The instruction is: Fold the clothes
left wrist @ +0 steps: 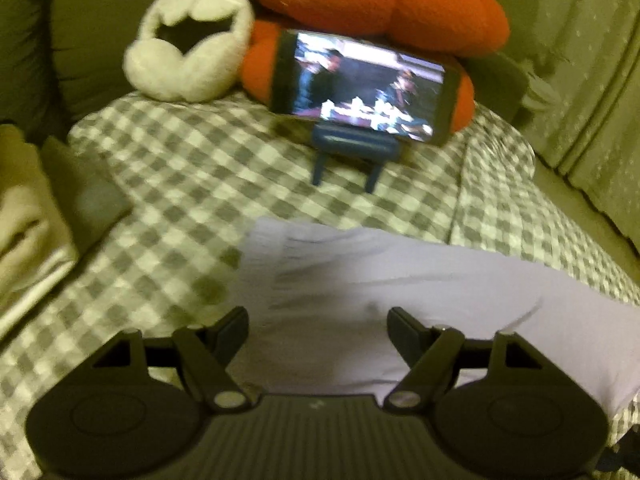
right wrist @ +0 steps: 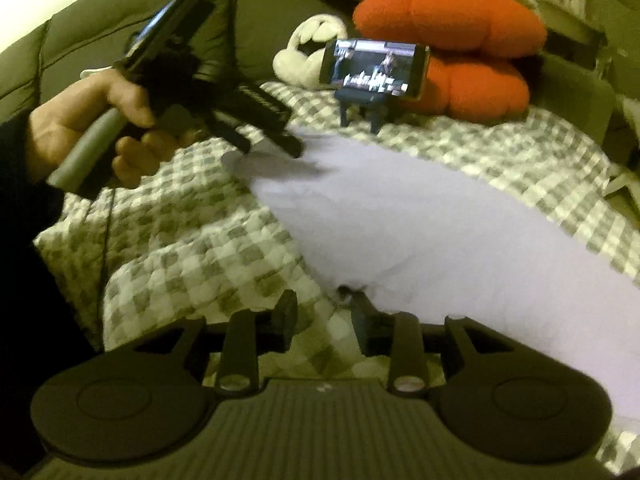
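A pale lilac cloth (right wrist: pixel 420 220) lies flat on the checked bedspread (right wrist: pixel 192 248), running from 10 o'clock to 4 o'clock in the right wrist view. Left gripper (left wrist: pixel 318 318) hangs over the cloth's near part, jaws wide apart, nothing between them; in the right view it sits at the cloth's 10 o'clock corner, held by a hand (right wrist: pixel 84 128). Right gripper (right wrist: pixel 325 320) is at the cloth's near edge, jaws part open, only bedspread in the gap, cloth edge just beside the right finger. Past the cloth at 12, a phone (left wrist: pixel 362 84) on a blue stand (left wrist: pixel 352 152), w/ an orange cushion (left wrist: pixel 380 0) behind and white earmuffs (left wrist: pixel 188 56) at 11.
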The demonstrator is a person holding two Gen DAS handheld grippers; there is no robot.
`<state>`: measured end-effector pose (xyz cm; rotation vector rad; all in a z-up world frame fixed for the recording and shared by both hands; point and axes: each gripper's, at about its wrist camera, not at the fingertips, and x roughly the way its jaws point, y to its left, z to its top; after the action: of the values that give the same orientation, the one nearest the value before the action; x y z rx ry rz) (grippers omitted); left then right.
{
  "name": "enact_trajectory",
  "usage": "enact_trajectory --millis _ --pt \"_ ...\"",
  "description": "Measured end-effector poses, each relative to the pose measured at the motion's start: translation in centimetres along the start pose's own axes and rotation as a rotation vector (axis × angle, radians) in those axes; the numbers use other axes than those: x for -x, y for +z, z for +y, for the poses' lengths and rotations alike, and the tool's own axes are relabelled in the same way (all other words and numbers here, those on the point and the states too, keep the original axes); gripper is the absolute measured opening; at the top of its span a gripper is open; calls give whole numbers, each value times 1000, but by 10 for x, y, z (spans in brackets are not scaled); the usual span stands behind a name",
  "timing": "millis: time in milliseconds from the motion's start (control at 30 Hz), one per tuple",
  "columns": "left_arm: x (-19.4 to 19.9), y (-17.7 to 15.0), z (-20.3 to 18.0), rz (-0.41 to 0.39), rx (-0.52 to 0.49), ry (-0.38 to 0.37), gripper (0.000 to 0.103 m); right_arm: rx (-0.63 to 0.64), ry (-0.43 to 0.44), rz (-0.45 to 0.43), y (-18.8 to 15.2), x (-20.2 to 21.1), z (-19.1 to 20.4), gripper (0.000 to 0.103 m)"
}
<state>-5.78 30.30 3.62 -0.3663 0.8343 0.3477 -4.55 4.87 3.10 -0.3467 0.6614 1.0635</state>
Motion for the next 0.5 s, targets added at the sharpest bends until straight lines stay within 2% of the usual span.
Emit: enact_trajectory --millis 100,133,200,333,500 --pt "10 3 18 -33 48 21 77 29 -3 0 1 -3 3 34" --pt "13 5 24 -45 67 31 77 34 -3 6 1 -4 3 31" --pt "14 6 35 -45 97 41 77 40 -34 22 -1 -8 3 7" --pt "11 7 51 -40 145 66 77 33 -21 17 0 -4 1 3" --pt "-6 2 36 -7 87 53 77 49 -36 15 -2 -5 6 6"
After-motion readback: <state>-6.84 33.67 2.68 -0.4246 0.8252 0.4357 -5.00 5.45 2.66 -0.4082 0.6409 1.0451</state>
